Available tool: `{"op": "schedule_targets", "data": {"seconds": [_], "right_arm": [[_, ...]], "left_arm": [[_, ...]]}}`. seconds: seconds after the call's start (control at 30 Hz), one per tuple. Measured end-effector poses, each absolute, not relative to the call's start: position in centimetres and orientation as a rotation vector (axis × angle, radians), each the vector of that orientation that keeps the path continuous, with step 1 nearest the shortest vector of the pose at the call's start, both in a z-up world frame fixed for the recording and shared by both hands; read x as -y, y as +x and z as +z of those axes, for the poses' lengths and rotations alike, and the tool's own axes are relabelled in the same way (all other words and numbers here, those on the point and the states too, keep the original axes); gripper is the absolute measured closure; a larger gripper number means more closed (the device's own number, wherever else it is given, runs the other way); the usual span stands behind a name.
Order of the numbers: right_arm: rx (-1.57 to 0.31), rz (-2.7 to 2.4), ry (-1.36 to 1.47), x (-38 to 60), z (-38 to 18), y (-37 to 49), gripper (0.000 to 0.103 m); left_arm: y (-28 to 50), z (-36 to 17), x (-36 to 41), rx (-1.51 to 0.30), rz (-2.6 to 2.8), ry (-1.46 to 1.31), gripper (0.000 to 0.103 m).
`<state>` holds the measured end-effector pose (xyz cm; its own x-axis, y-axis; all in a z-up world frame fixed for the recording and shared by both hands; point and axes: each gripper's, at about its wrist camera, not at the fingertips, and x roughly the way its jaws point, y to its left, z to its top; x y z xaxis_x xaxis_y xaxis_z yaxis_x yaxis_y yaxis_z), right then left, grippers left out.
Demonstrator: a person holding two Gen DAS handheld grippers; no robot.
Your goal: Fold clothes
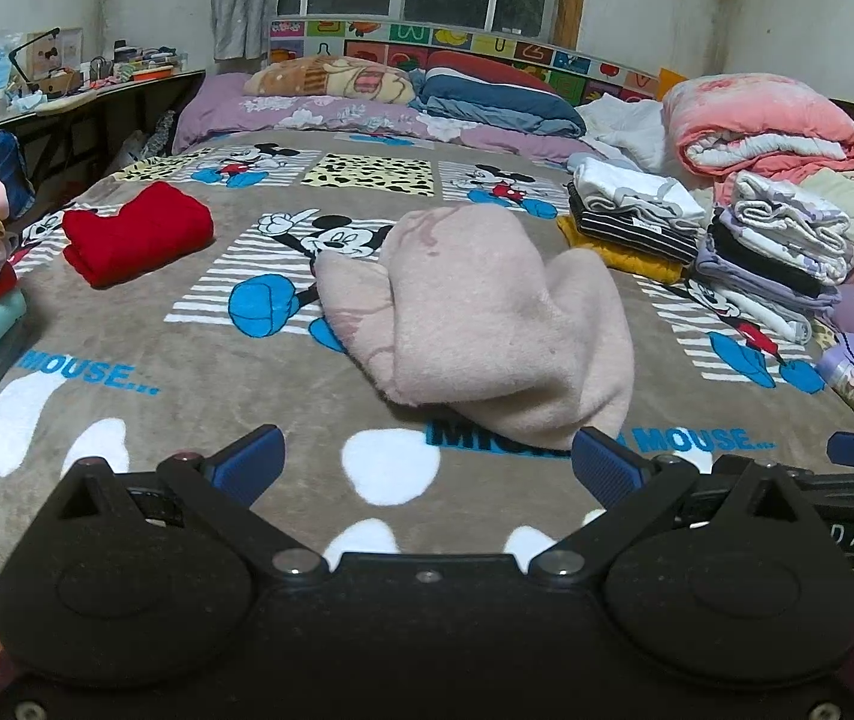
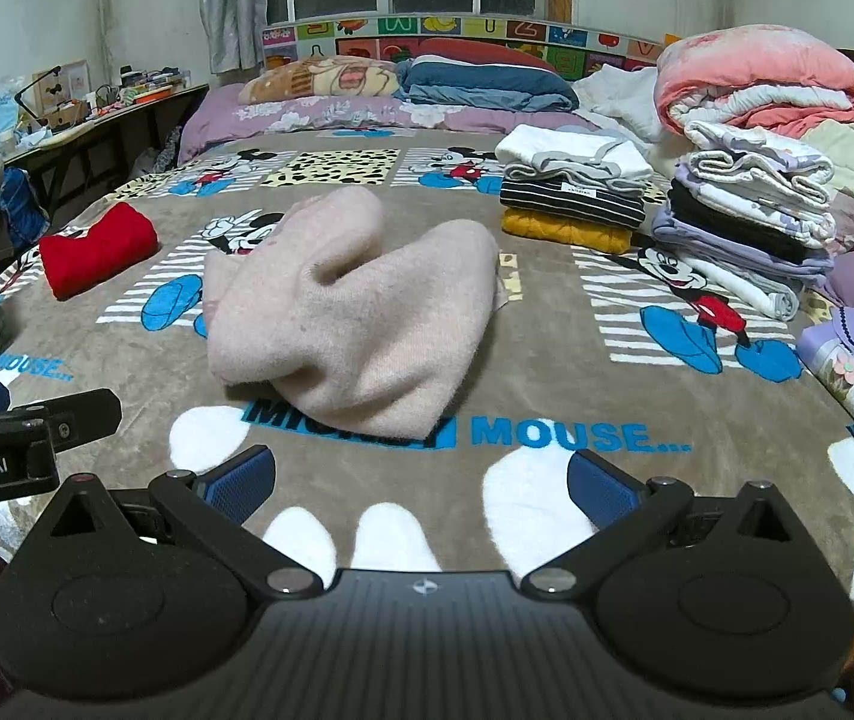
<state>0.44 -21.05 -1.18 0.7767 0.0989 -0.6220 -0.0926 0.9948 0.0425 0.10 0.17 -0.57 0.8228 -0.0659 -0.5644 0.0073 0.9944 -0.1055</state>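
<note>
While the pale pink fleece garment (image 1: 487, 318) lies in a loose, bunched heap in the middle of the Mickey Mouse blanket (image 1: 145, 336) on the bed, both tools hover short of it with nothing held: the left hand-held gripper (image 1: 427, 468) has its blue pads spread wide, and the right hand-held gripper (image 2: 421, 483) is spread wide as well. The step in hand looks like taking hold of the garment to lay it flat before any fold. To do it well, each gripper should likely pinch a separate point on the near hem, well apart, then lift and draw outward so the humps drop out and the cloth spreads smooth. Thick, soft fleece tends to slump, so a deep bite on a single layer seems wiser than a nip at the fuzz. Open blanket in front gives room; the folded red garment (image 1: 136, 231) to the left and the stacks of folded clothes (image 2: 571, 198) to the right sit clear of the work
</note>
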Motion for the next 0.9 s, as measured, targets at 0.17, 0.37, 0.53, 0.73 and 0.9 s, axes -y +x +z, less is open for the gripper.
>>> {"op": "schedule_targets", "data": {"seconds": [0.17, 0.37, 0.53, 0.73, 0.9], "right_arm": [[-0.675, 0.104, 0.012, 21.1, -1.3, 0.5, 0.0], [-0.684, 0.11, 0.015, 21.0, -1.5, 0.7, 0.0], [-0.693, 0.115, 0.022, 21.1, -1.8, 1.3, 0.0], [-0.701, 0.135, 0.053, 21.6, -2.7, 2.4, 0.0], [-0.693, 0.181, 0.131, 22.7, -3.7, 3.6, 0.0]], "left_arm": [[0.2, -0.6, 0.0, -0.603, -0.037, -0.102, 0.0], [0.5, -0.7, 0.1, -0.6, -0.039, -0.111, 0.0], [0.9, -1.0, 0.0, -0.595, -0.042, -0.131, 0.0], [2.3, -2.0, 0.1, -0.62, -0.035, -0.143, 0.0], [4.0, -3.5, 0.2, -0.682, -0.024, -0.149, 0.0]]}}
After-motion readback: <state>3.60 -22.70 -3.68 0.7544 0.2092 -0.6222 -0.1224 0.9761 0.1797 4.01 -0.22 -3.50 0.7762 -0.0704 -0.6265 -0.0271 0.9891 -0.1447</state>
